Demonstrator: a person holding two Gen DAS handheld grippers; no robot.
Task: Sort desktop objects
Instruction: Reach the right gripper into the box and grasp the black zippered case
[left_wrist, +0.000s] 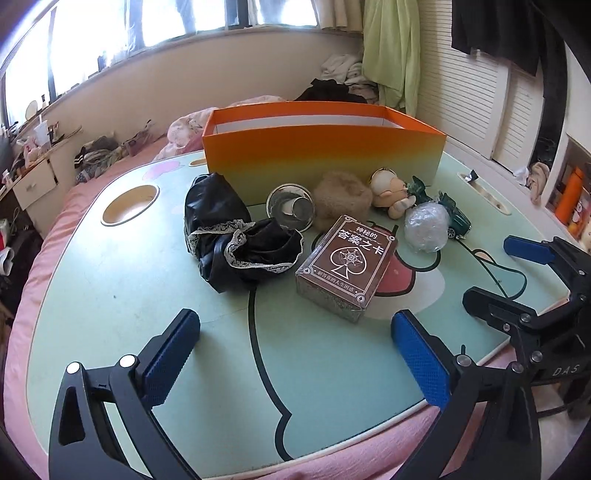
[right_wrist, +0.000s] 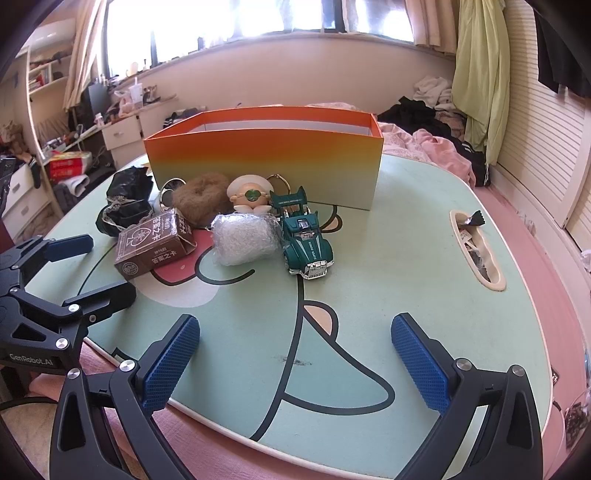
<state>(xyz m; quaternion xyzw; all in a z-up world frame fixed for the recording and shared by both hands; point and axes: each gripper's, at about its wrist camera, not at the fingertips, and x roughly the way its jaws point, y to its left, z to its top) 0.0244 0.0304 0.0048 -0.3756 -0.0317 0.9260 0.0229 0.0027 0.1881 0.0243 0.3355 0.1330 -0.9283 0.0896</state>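
Daylit, bright; source the windows (right_wrist: 258, 18) at rear, blown out to white. Soft, faint shadows under items on the table (left_wrist: 110, 295). Strong fisheye bending, dark vignette in corners. Centre sharp; far shelves (right_wrist: 44, 74) perhaps slightly soft.

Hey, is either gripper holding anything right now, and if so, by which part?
Nothing is held. The left gripper and the right gripper both stand open over bare table, with nothing between their pads.
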